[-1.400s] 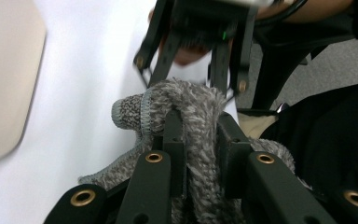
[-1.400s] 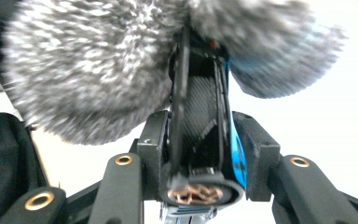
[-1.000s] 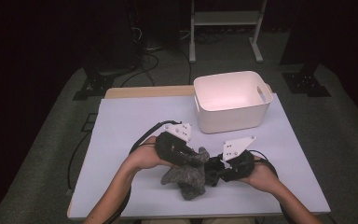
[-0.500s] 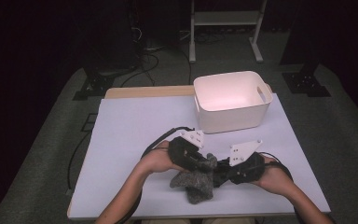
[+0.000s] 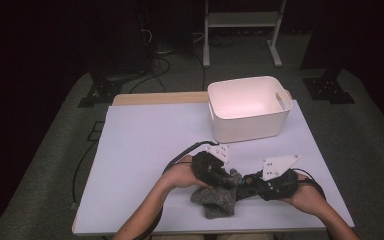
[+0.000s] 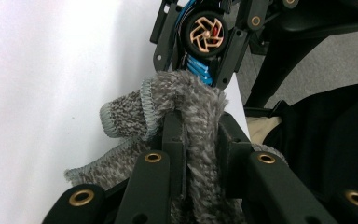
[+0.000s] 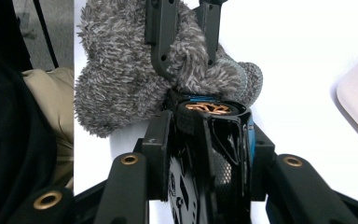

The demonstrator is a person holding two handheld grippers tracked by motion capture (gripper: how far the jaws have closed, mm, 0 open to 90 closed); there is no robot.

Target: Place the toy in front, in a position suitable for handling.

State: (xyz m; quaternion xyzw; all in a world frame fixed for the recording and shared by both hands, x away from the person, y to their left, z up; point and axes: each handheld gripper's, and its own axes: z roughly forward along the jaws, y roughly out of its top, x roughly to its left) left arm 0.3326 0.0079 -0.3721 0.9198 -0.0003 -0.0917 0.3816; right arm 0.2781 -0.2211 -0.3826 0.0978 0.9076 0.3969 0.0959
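A grey fuzzy sock point(image 5: 214, 199) lies bunched near the table's front edge. My left gripper point(image 5: 226, 178) is shut on a fold of the sock point(image 6: 200, 105), which fills the gap between its jaws. My right gripper point(image 5: 246, 186) faces it from the right, shut on a black toy car point(image 7: 212, 140) with an orange wheel point(image 6: 206, 33) and blue parts. The car's front presses against the sock point(image 7: 116, 84). In the right gripper view, the left gripper point(image 7: 182, 32) comes down from the top, its jaws pinching the sock.
A white plastic basket point(image 5: 250, 107) with a side handle stands at the back right of the pale table point(image 5: 145, 145). Cables trail from both grippers. Dark floor and stand legs lie beyond the table.
Both grippers have shifted to the right and a little toward the front edge, taking the sock and the toy car along. Both stay shut.
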